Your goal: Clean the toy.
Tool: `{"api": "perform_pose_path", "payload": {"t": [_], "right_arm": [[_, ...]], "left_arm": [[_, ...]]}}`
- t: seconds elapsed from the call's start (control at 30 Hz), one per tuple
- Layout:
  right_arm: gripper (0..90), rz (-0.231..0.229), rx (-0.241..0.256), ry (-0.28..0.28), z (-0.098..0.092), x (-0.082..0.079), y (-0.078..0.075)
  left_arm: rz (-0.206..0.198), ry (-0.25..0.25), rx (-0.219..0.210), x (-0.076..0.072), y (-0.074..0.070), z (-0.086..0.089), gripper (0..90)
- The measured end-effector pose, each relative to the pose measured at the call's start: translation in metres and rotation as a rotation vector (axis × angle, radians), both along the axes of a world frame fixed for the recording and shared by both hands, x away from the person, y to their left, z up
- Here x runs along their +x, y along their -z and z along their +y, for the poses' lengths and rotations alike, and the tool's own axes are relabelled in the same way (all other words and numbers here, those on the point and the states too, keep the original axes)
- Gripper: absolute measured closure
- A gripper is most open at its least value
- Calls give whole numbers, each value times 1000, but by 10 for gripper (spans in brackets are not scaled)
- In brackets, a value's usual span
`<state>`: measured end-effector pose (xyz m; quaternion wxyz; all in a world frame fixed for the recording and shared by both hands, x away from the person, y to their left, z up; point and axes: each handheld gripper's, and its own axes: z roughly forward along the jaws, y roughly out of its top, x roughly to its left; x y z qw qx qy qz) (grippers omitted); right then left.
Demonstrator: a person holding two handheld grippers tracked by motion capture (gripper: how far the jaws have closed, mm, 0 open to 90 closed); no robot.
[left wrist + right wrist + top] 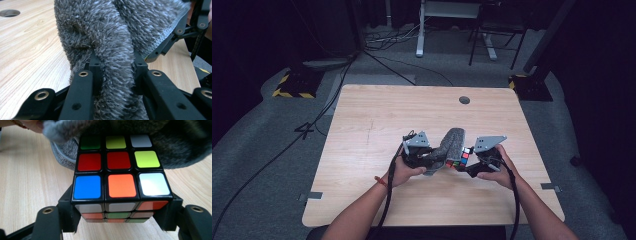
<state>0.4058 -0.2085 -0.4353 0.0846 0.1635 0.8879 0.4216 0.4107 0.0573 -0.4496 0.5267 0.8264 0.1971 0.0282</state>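
Note:
A fuzzy grey cloth (451, 144) is held up over the middle of the wooden table (377, 125). My left gripper (428, 161) is shut on the cloth (110, 50), whose pile bunches between the two black jaws. My right gripper (462, 162) is shut on a colour-stickered puzzle cube (463, 156). In the right gripper view the cube (120, 175) sits clamped between the jaws, its far edge tucked under the grey cloth (175, 147). The two grippers sit close together, the cube touching the cloth.
A round cable hole (464, 100) lies near the table's far edge. Beyond the table, cables (332, 95) run over the grey floor, with desk legs (419, 30) and yellow-black striped bases (292, 87) further back.

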Motion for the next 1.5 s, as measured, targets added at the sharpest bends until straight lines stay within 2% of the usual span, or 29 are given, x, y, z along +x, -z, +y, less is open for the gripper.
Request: {"api": "perform_pose_path", "payload": {"t": [0.1,0.2,0.43,0.7,0.77,0.9,0.97,1.03,1.1,1.13,1.17,1.2,1.23,1.27,1.4,1.5], "right_arm": [[336,6,-9,-6,1,0,1],[331,25,-55,-27,3,0,3],[327,22,-89,-32,8,-1,6],[325,15,-96,-26,13,1,8],[324,16,-94,-23,15,2,9],[329,-3,-105,-16,17,1,9],[331,-6,-95,-16,16,1,8],[333,-22,-71,-16,13,0,4],[333,-34,-35,-8,8,-1,-2],[333,-48,-2,0,2,-2,-6],[333,-52,15,1,0,-2,-8],[333,-52,15,1,0,-2,-8],[333,-63,26,11,-3,-2,-10],[333,-72,41,21,-6,-2,-11],[333,-85,113,41,-14,-2,-17],[333,-86,136,41,-16,-3,-19]], "left_arm": [[-7,9,-4,-2,-1,-1,703],[-20,21,-12,-5,-4,-3,703],[-32,31,-13,-9,-7,-8,705],[-49,26,-27,-11,-11,-11,705],[-43,27,-36,-11,-12,-11,705],[-65,13,-28,-12,-14,-11,705],[-81,-3,-28,-10,-16,-7,706],[-80,-26,-33,-7,-15,-1,706],[-83,-51,-6,-4,-13,4,707],[-69,-69,19,-1,-9,6,707],[-69,-69,19,-1,-9,6,707],[-62,-75,34,1,-6,7,707],[-57,-77,47,2,-3,7,707],[-35,-75,56,3,0,6,707],[-14,-61,92,5,5,0,707],[10,-43,109,5,9,-6,707]]}}
